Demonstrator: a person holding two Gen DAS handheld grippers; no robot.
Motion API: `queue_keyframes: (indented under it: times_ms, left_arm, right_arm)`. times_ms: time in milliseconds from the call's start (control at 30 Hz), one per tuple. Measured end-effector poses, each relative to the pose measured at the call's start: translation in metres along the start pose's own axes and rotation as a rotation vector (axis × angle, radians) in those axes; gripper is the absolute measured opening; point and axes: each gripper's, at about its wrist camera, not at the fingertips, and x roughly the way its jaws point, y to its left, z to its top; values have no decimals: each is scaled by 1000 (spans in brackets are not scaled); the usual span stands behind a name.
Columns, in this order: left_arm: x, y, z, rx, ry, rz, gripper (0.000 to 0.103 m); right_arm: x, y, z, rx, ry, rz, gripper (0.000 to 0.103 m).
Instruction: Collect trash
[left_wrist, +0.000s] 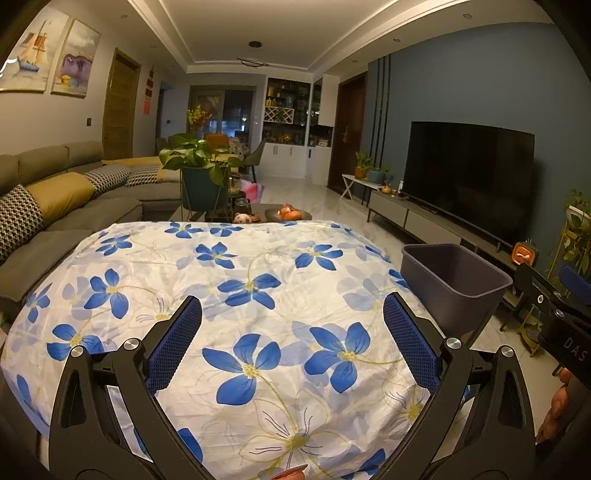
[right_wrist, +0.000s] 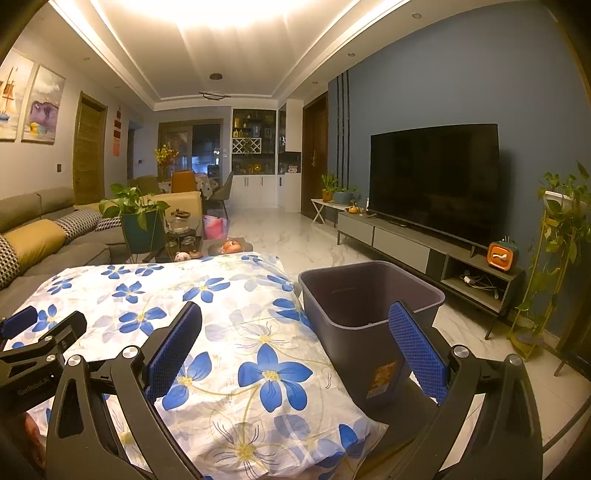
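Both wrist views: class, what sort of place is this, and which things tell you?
Most likely a home living room: a grey sofa with cushions, a large television on a low cabinet, and a potted plant.

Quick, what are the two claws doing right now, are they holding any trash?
Left claw: open, holding nothing, above the flowered cloth.
Right claw: open, holding nothing, by the grey bin.

Table under white cloth with blue flowers (left_wrist: 236, 280); grey bin (right_wrist: 364, 314) on marble floor (right_wrist: 295, 236) beside it.
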Motion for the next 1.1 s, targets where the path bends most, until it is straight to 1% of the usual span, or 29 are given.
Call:
queue_keyframes:
  times_ms: [1100]
  left_arm:
    - [3,-3,3,-2,3,-1,97]
  right_arm:
    - [2,-1,1,7,-1,-3,98]
